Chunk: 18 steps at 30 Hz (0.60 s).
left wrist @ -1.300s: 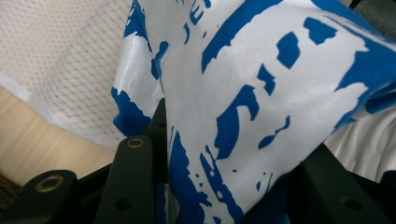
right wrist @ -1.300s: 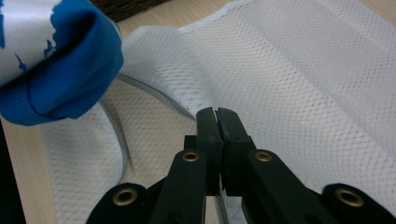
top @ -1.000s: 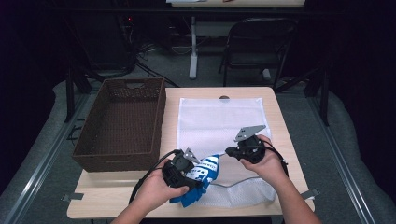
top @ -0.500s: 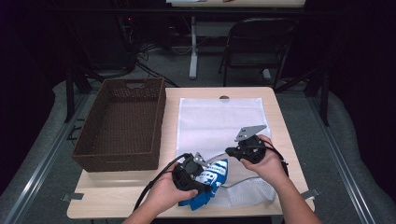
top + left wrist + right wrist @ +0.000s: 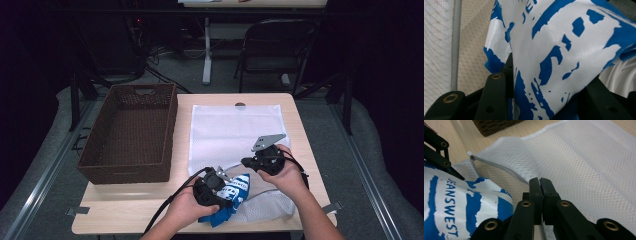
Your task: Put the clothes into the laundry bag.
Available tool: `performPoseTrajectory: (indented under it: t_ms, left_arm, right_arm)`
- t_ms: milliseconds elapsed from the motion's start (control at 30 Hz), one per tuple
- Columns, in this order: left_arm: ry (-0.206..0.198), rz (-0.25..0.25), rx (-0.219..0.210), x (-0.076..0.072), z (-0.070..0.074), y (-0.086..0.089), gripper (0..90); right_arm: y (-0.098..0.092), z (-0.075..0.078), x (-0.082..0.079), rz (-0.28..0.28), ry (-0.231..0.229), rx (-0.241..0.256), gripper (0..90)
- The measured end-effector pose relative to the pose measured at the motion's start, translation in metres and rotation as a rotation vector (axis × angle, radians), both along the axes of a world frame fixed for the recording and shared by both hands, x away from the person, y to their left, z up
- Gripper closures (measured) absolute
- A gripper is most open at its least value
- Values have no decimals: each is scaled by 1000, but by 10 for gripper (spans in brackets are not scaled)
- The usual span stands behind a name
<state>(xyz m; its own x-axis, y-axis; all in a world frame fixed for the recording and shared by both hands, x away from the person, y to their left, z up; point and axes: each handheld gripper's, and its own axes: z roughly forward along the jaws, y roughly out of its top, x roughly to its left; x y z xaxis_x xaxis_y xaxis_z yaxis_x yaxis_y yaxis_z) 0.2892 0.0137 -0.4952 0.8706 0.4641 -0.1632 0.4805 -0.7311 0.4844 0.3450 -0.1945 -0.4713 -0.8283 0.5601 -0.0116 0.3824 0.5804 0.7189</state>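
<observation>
The pale wooden tabletop (image 5: 300,130) carries everything. On its left side sits a dark brown woven rectangular basket (image 5: 131,132), with nothing showing inside it. To the right of it lies a large white mesh laundry bag with a grey zipper (image 5: 235,130), spread flat across most of the right half, its zippered mouth at the near edge, towards the person.

At that near edge is the blue-and-white printed plastic bag (image 5: 232,192), crumpled and lettered, lying partly at the mouth of the mesh bag between the two hands. The left gripper (image 5: 212,186) has its fingers clenched on this plastic bag: in the left gripper view the printed film (image 5: 554,50) bulges out from between the black fingers (image 5: 492,95), with the grey zipper line running down the far left. The right gripper (image 5: 260,161) has its fingers (image 5: 535,192) pressed together on the upper lip of the mesh bag, beside the zipper; in the right gripper view the mesh (image 5: 506,150) rises in a tent towards the small white zipper pull (image 5: 469,153), so the mouth is held open.

The step in hand looks to be stuffing the plastic bag into the mesh bag. The next move, as I judge it, calls for the left hand to push the bundle deeper under the lifted lip while the right holds the opening high and taut, so the slippery film does not snag on the zipper.
</observation>
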Motion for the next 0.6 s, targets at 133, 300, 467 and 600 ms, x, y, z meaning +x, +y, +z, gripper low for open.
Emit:
performPoseTrajectory:
  t_ms: [133,300,467,600]
  left_arm:
    - [-7,5,0,2,-4,-5,598]
    - [-9,16,13,5,-11,-9,598]
    - [-7,43,-1,8,-21,-10,598]
    - [-4,65,-17,9,-27,-10,598]
  right_arm:
    - [0,0,0,2,0,1,882]
    - [0,0,0,3,-2,2,882]
    - [0,1,-1,3,-4,1,882]
    - [1,1,-2,4,-3,1,882]
